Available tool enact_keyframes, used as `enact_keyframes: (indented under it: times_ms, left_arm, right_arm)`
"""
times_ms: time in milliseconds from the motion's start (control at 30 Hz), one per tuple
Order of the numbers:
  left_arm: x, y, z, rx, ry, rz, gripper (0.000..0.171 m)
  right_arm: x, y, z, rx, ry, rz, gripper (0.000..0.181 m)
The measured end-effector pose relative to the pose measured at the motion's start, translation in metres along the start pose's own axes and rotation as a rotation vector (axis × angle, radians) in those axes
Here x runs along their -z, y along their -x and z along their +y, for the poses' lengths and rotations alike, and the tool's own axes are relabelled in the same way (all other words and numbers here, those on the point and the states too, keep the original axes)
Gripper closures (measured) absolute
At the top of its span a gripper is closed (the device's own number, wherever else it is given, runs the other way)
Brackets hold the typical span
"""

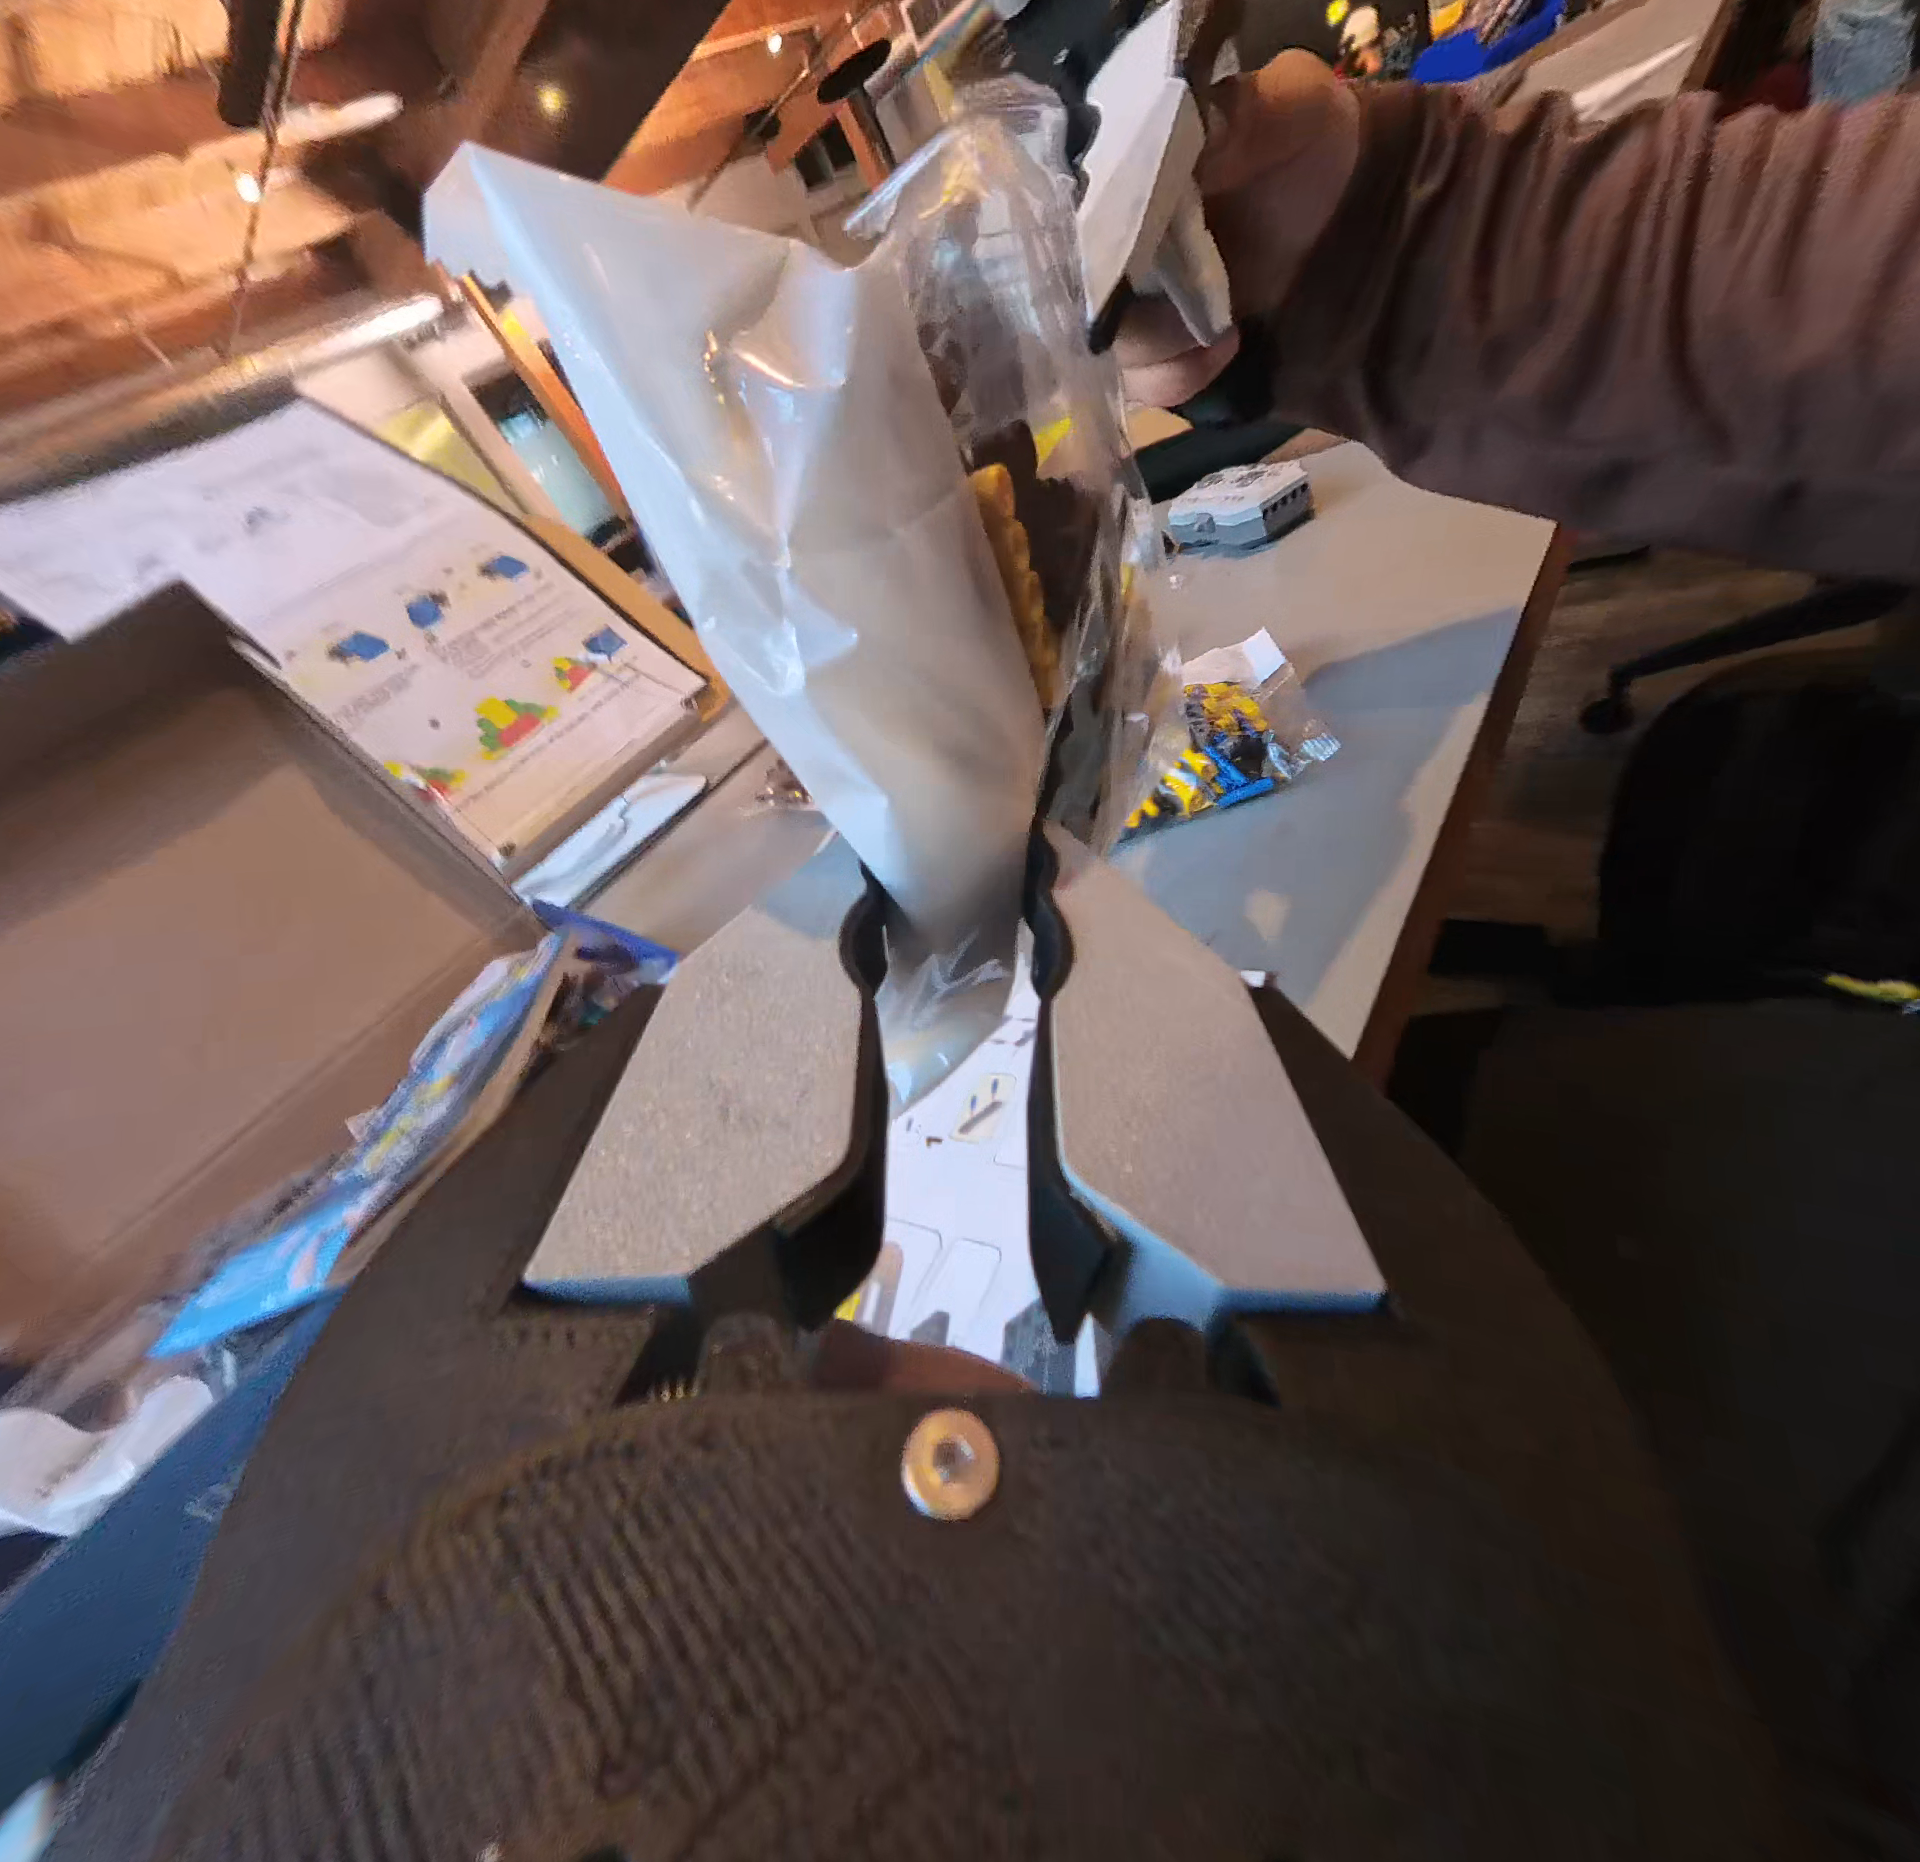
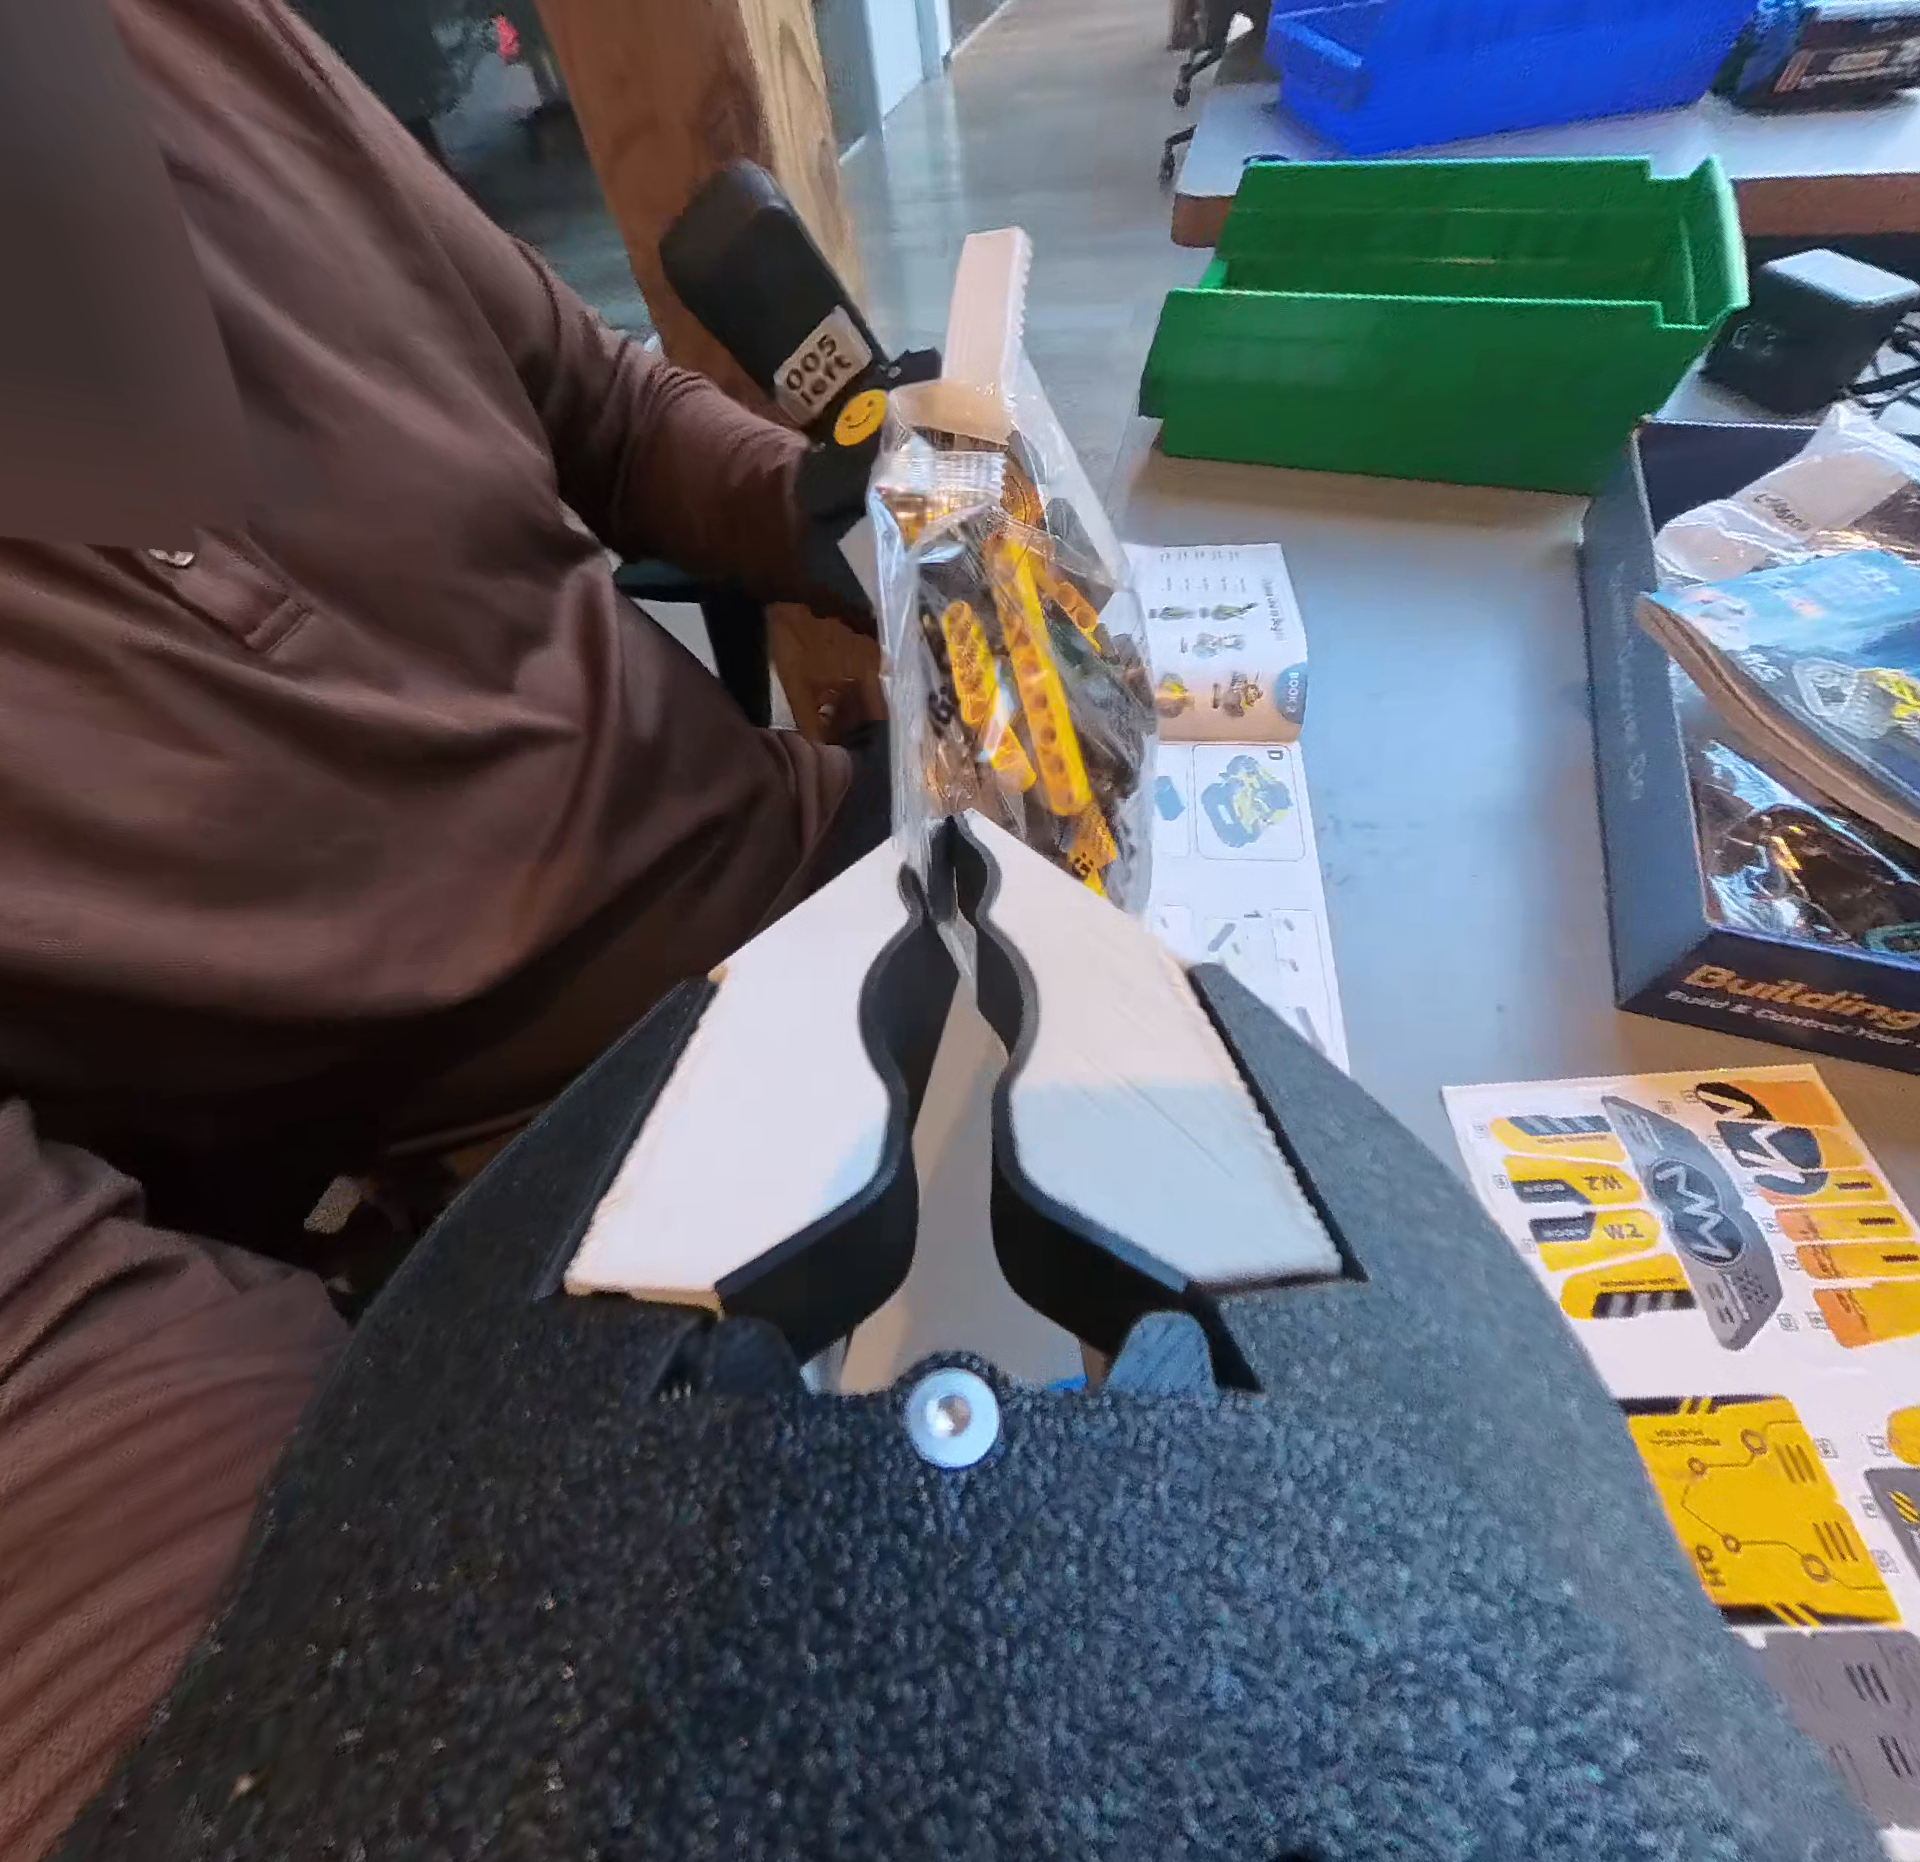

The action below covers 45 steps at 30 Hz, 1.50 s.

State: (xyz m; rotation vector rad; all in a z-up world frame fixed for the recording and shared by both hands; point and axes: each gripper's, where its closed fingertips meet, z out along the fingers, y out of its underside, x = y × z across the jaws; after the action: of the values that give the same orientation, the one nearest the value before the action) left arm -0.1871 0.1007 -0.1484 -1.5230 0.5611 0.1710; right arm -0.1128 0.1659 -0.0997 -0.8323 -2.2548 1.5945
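Clear parts bag (image 1: pixel 831 565), contents half-hidden

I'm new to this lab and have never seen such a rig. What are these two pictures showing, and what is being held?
No robot here: a person in a brown sleeve holds a two-finger gripper in each hand, each with a camera looking along its fingers. One picture comes from the left gripper, the other from the right gripper. Both are shut on the same clear plastic bag of yellow and black building pieces, raised between them above the grey table. On the table lie instruction sheets, a yellow sticker sheet, green bins, a dark box holding more bags, and a smaller bag of parts.
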Motion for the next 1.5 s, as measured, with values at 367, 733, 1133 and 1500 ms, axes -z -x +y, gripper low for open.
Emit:
enact_keyframes:
  times_ms: [367,733,1133,1500]
  left_arm:
    - [0.012,0.016,-0.004,0.456,0.101,0.131,0.15]
    - [0.009,0.012,-0.021,0.829,0.056,0.279,0.15]
    - [0.021,0.075,0.027,-1.031,0.329,-0.224,0.15]
    - [0.06,0.027,0.123,-0.868,0.585,0.085,0.11]
  right_arm:
    - [-0.005,-0.039,-0.014,-0.129,0.007,0.185,0.181]
    - [0.007,-0.033,-0.035,-0.134,-0.095,0.187,0.18]
    - [0.061,-0.047,-0.051,-0.287,-0.345,0.235,0.171]
    - [0.025,-0.056,-0.029,-0.339,-0.179,0.215,0.17]
